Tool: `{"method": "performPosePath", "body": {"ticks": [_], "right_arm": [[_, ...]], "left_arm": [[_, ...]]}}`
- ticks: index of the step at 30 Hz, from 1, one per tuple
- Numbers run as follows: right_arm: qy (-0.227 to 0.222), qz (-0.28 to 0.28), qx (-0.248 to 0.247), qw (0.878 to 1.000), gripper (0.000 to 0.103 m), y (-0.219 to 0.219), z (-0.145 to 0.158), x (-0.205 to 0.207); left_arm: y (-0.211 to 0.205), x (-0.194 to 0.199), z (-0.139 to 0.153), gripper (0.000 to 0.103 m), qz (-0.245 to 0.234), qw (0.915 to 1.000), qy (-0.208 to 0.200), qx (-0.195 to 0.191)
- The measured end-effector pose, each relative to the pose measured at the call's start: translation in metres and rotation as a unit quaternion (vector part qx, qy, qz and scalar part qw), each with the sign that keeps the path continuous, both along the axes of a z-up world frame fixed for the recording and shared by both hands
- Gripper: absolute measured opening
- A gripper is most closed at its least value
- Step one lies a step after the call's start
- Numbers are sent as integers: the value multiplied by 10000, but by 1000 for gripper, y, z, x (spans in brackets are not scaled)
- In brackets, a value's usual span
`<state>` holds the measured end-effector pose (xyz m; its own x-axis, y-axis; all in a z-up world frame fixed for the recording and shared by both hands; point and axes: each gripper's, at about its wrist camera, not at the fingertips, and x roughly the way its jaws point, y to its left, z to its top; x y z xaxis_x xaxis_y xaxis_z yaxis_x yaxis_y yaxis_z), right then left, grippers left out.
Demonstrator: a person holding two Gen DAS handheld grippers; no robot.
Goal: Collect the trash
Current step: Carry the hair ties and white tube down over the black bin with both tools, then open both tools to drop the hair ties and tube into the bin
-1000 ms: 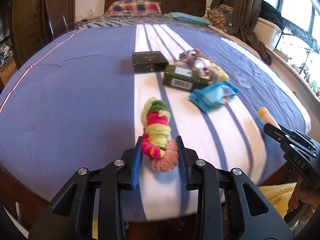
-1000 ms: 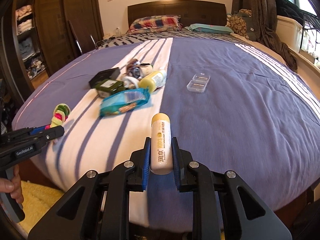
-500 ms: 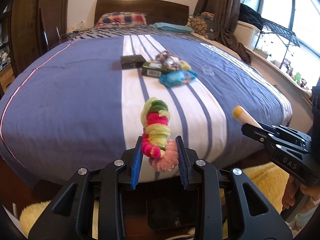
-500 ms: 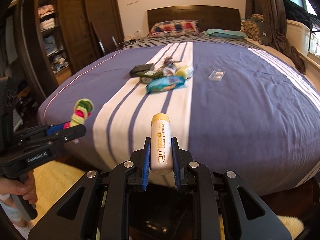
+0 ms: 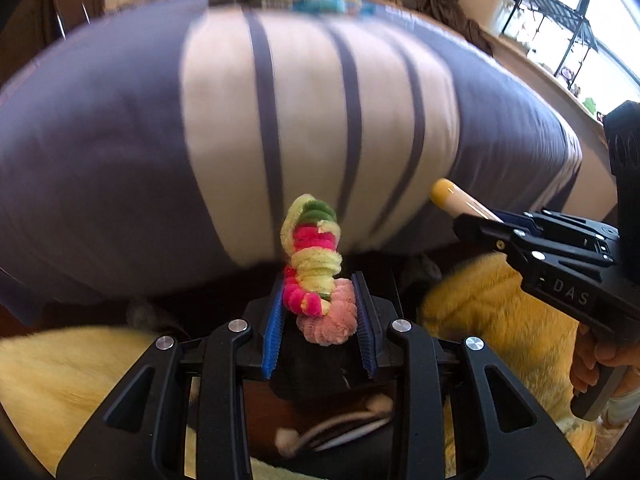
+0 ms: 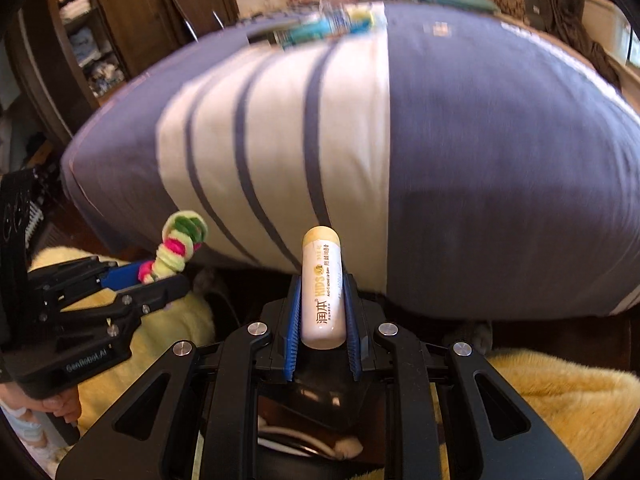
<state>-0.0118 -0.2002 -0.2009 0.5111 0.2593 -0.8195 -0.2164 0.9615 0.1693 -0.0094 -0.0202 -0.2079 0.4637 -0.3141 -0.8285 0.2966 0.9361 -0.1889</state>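
In the left wrist view, the left gripper [image 5: 320, 320] is clamped on a fuzzy pink, green and yellow coiled pipe-cleaner bundle [image 5: 314, 264], held off the foot of the blue-and-white striped bed [image 5: 160, 128]. In the right wrist view, the right gripper [image 6: 322, 320] pinches a white cylindrical lip-balm tube with a yellow cap [image 6: 322, 288] upright between its blue pads, above a yellow fluffy rug [image 6: 560, 400].

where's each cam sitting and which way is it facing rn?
Left wrist: on the left gripper, low off the bed's foot end, holding a pipe-cleaner coil; right gripper and hand visible.
Right wrist: on the right gripper, same heading, holding a lip balm tube; left gripper visible.
Shared: bed, both items.
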Motion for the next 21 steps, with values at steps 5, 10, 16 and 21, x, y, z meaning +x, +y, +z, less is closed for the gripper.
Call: {"method": "performPosePath", "body": {"ticks": [5,10,16,21], "right_arm": [[467,-55,63,9989,21,-1,-35,5],[1034,-137,373,9938,21,-5,-70,12],[1244,-145,297,9917,21,-1,-87,16],[1266,-212,370,9910,23,3,-87,26]], "left_arm": [[-8,10,-38,30,-142,9988,466,-22],[-19,22,-68,30,-312,9956,887,5],[-30,28,-99,31,-434,9903,1305,195],[-32,29,-105,34,-485,9893,1359,205]]}}
